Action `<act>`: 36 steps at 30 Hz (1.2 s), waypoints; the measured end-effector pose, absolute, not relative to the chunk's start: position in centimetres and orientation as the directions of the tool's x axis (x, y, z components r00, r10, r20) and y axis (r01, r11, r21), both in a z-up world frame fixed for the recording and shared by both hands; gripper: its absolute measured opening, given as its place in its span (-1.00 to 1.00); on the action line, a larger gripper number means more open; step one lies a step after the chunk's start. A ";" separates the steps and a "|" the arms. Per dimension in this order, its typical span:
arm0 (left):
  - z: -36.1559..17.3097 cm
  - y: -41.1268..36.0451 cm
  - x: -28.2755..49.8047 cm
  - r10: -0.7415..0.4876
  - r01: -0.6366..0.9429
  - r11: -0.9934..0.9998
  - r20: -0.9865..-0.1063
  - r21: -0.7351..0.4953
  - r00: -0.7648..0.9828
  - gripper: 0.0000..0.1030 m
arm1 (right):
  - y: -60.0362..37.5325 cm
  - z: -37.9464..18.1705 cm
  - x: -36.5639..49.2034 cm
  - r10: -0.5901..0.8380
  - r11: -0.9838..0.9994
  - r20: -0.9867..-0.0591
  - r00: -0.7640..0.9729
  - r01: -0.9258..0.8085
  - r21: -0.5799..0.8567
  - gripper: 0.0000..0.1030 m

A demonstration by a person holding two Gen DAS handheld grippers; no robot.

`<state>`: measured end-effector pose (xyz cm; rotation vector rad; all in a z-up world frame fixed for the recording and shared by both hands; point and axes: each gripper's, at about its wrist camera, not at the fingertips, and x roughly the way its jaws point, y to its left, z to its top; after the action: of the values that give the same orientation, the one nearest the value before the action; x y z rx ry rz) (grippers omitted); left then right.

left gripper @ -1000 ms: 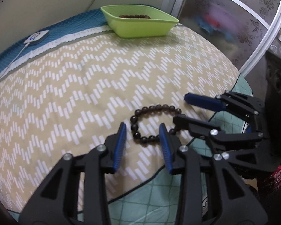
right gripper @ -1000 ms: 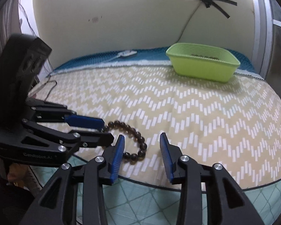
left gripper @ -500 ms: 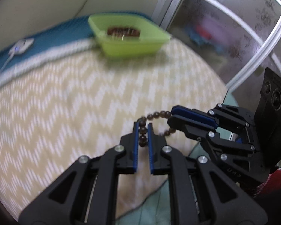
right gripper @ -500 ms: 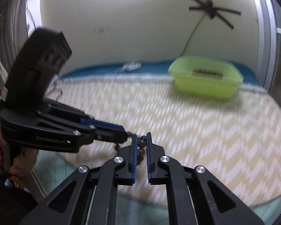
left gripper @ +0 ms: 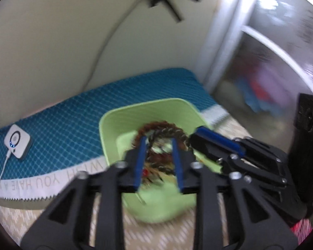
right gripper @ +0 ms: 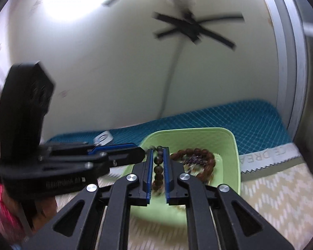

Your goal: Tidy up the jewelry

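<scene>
Right gripper (right gripper: 157,166) clamps the dark bead bracelet (right gripper: 158,170) over the green tray (right gripper: 235,145) for a drop-in; left gripper (left gripper: 159,156) half-open, holding nothing.

green bin (right gripper: 233,152) | both grippers crowd its opening | bracelets (right gripper: 206,160) seemingly fill floor | wall close behind
</scene>
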<state>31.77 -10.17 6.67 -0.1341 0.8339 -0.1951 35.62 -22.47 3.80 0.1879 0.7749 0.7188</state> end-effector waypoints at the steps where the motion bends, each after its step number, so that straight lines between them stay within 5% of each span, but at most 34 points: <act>1: 6.5 -10.0 32.2 -0.216 0.099 0.975 -0.731 -0.201 0.647 -0.49 | -22.6 3.5 35.8 0.637 0.767 -0.584 0.504 -0.494 0.410 -1.00; 4: 6.1 -9.3 30.4 -0.256 0.103 0.963 -0.719 -0.250 0.646 -0.48 | -24.2 3.0 34.0 0.672 0.741 -0.544 0.503 -0.463 0.487 -0.98; 8: 5.4 -9.1 25.3 -0.171 0.066 0.982 -0.702 -0.174 0.691 0.07 | -25.7 2.6 28.9 0.673 0.738 -0.523 0.523 -0.436 0.515 -0.79; 15: 1.8 -10.5 17.0 -0.106 0.046 0.994 -0.738 -0.102 0.666 0.34 | -26.3 0.4 19.5 0.662 0.747 -0.573 0.483 -0.367 0.554 -0.78; 26: -0.4 -9.5 8.5 0.015 -0.056 0.998 -0.753 -0.029 0.657 0.37 | -25.9 -1.0 13.3 0.627 0.779 -0.649 0.432 -0.334 0.531 -0.78; 29: -0.7 -9.1 7.3 0.049 -0.088 0.996 -0.750 -0.013 0.660 0.56 | -25.8 -1.0 12.1 0.623 0.783 -0.654 0.430 -0.341 0.521 -0.78; 36: -1.6 -8.4 5.8 0.106 -0.132 0.991 -0.750 0.025 0.653 0.60 | -25.5 -0.9 10.4 0.624 0.781 -0.655 0.426 -0.355 0.514 -0.78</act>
<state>5.83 -8.42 -1.57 -0.0329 0.8484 0.1347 10.43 -25.50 -0.89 0.3189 0.9486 0.6253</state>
